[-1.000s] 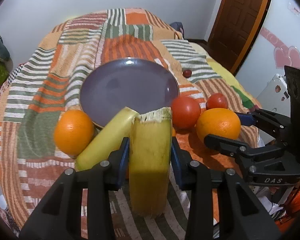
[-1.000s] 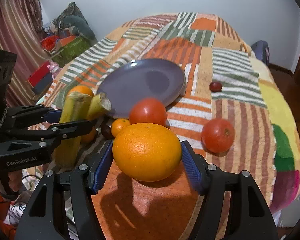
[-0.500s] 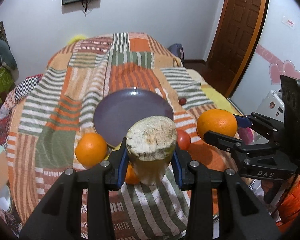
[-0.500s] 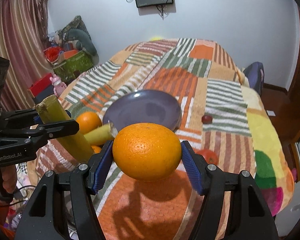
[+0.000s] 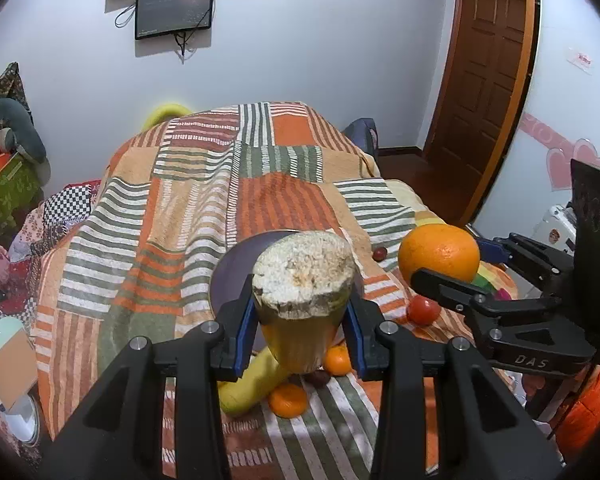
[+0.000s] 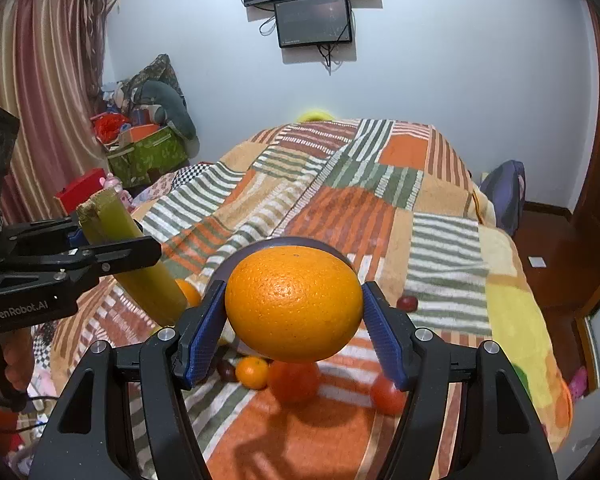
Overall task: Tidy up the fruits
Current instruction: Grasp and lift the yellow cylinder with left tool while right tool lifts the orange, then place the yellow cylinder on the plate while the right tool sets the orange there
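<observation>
My left gripper (image 5: pixel 300 320) is shut on a yellow-green sugarcane piece (image 5: pixel 304 276), held high above the bed; it also shows in the right wrist view (image 6: pixel 132 264). My right gripper (image 6: pixel 294 320) is shut on a large orange (image 6: pixel 294 304), also lifted; it shows in the left wrist view (image 5: pixel 440 252). Below lies the purple plate (image 5: pixel 236 264), mostly hidden behind the held fruit. On the blanket near it lie a second cane piece (image 5: pixel 252 384), small oranges (image 5: pixel 288 400), red tomatoes (image 5: pixel 422 310) and a small dark fruit (image 5: pixel 379 254).
The bed has a striped patchwork blanket (image 5: pixel 204 208). A wooden door (image 5: pixel 488 80) stands at the right. Boxes and soft toys (image 6: pixel 148 144) pile at the left by a curtain. Screens (image 6: pixel 312 20) hang on the far wall.
Both grippers have risen well above the bed with the cane piece and the orange in them. The plate and loose fruit now look smaller and lower.
</observation>
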The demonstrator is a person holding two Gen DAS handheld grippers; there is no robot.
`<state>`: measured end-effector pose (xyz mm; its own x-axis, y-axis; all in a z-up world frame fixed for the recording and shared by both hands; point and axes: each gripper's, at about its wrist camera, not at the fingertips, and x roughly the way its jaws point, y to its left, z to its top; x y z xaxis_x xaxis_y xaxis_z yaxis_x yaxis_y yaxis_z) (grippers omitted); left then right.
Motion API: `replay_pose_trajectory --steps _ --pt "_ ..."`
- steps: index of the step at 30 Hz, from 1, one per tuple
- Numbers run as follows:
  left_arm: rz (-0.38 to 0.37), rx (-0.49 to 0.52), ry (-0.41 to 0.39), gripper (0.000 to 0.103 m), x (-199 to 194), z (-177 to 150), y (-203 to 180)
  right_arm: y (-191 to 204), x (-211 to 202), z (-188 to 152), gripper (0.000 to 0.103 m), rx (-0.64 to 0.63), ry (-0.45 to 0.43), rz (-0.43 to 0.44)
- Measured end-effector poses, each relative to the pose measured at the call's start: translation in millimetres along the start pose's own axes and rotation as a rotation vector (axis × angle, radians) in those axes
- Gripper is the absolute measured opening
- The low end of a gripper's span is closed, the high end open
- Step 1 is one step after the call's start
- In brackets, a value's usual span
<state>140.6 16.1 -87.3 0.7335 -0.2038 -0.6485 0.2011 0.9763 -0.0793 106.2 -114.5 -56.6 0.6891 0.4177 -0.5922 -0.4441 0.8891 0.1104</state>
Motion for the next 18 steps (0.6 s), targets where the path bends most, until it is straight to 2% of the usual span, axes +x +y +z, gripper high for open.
replay_pose_trajectory --steps 9,18 --pt "0.036 -0.022 0.03 0.038 28 10 19 -1 23 17 0.064 -0.022 -0.009 -0.001" --pt "0.051 -0.04 0.093 0.038 63 11 37 4 56 25 0.064 -0.044 0.024 0.01"
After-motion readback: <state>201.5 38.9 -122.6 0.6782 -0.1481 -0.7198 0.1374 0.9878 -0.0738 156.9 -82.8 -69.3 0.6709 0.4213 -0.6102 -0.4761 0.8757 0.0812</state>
